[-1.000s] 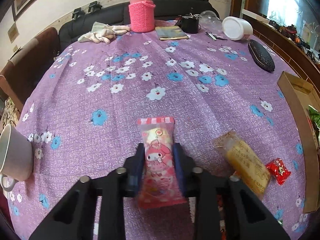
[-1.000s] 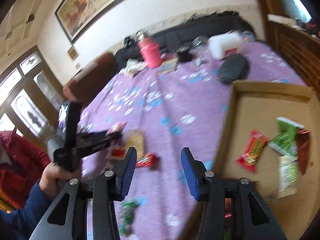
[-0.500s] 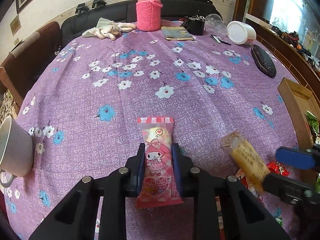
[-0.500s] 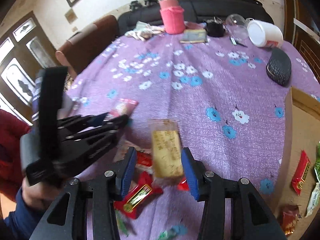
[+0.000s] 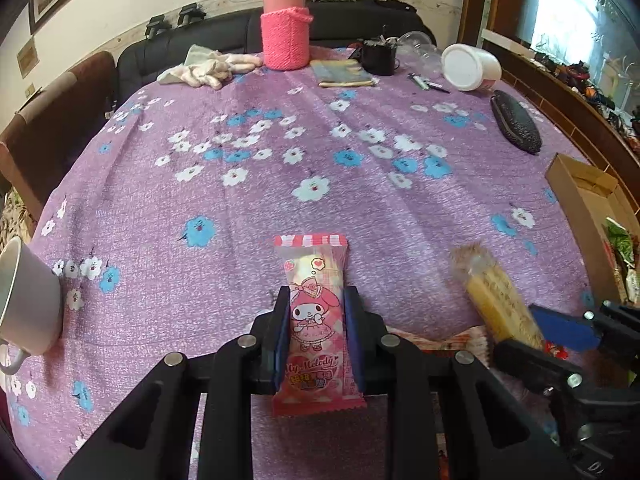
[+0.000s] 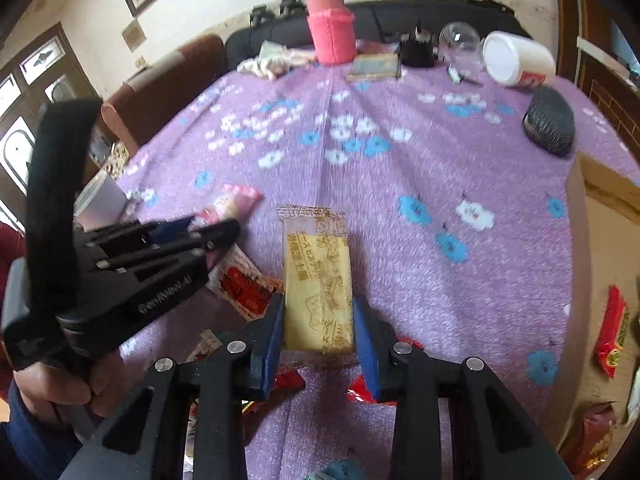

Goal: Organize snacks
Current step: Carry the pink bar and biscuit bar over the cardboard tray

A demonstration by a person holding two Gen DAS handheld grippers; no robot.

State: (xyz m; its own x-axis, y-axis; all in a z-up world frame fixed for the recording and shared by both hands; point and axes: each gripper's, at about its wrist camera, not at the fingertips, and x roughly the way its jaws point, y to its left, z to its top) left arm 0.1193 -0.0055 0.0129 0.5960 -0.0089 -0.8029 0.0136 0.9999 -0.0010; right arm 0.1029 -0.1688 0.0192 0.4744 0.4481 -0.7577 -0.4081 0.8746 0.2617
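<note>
pink cartoon wrapper (image 5: 316, 320) pinched in left claw (image 5: 317, 336); right claw (image 6: 318, 334) closing around yellow packet (image 6: 318, 284).

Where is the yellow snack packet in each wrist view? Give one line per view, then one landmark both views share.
Left wrist view: the yellow snack packet is at lower right, blurred, its near end by the right gripper.
Right wrist view: the packet is at lower centre, between the closing jaws of the right gripper.
Shared landmark: the pink knitted flask at the table's far edge.
</note>
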